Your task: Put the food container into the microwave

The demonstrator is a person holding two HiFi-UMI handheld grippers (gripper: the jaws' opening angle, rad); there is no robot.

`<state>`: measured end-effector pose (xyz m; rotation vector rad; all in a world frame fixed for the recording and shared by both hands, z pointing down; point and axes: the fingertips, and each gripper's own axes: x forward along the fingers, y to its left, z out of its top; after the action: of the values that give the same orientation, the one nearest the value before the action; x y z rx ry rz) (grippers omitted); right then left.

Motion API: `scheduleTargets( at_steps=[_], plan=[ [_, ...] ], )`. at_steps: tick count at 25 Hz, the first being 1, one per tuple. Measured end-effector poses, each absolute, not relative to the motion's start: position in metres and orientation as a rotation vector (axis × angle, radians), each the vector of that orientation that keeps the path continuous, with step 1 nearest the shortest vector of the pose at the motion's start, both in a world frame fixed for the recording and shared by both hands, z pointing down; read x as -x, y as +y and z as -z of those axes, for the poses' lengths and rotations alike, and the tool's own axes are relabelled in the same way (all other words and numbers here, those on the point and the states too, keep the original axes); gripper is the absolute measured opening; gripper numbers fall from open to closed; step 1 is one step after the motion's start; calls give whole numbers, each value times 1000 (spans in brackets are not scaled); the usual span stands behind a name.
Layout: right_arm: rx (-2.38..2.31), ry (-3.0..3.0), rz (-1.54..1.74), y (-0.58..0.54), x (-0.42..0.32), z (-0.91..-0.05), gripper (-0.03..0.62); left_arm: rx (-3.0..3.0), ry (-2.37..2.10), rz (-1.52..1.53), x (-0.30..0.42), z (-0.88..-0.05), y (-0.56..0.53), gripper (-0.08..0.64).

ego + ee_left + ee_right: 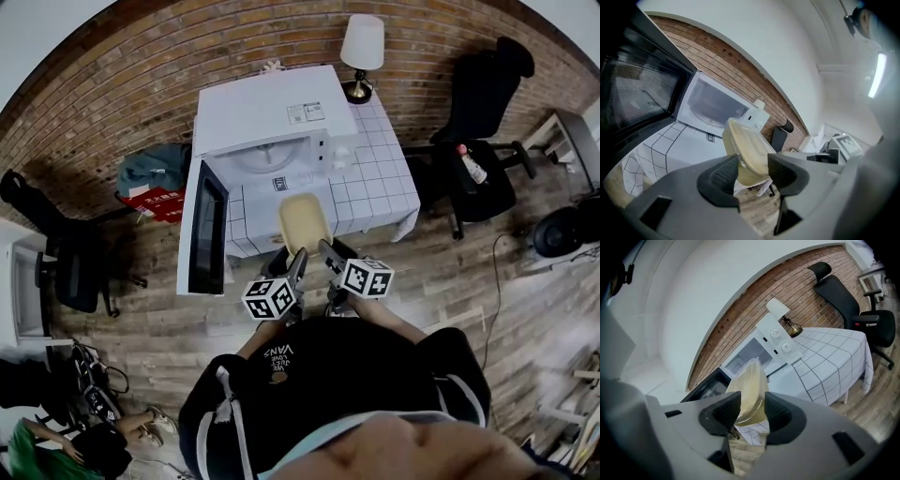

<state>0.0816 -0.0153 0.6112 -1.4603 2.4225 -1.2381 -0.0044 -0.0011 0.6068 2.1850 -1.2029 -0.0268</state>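
Just before open microwave (262, 117): food container (304, 221)

Open microwave (749, 353), right gripper (751, 411) gripping food container (750, 389) (tilted)

The microwave (267, 117) sits on the bench (380, 173), its door (208, 230) swung out leftward and a lamp (362, 52) behind its right corner. The food container (303, 220) hangs before the opening, between the left gripper (300, 255) and right gripper (325, 247). A chair (483, 103) stands right of the bench.

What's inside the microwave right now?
Only a round turntable shows inside the microwave, its door open. The food container is outside, held by the left gripper and right gripper. The microwave's own top covers the back of the inside.
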Motion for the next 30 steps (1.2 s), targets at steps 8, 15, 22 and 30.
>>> scheduleTargets(
  at_steps=[8, 15, 22, 30],
  plan=[
    [1374, 2498, 1263, -20, -97, -617, 150, -2126, -1292, 54, -12, -613, 2, 202],
    [1335, 2516, 1286, -24, -106, -619, 150, -2098, -1336, 55, -22, -613, 0, 202],
    [1328, 2523, 1290, -40, -110, -619, 150, -2088, -1347, 62, -26, -613, -14, 202],
    [1328, 2522, 1281, -66, -104, -619, 150, -2098, -1340, 62, -20, -612, -41, 202]
  ],
)
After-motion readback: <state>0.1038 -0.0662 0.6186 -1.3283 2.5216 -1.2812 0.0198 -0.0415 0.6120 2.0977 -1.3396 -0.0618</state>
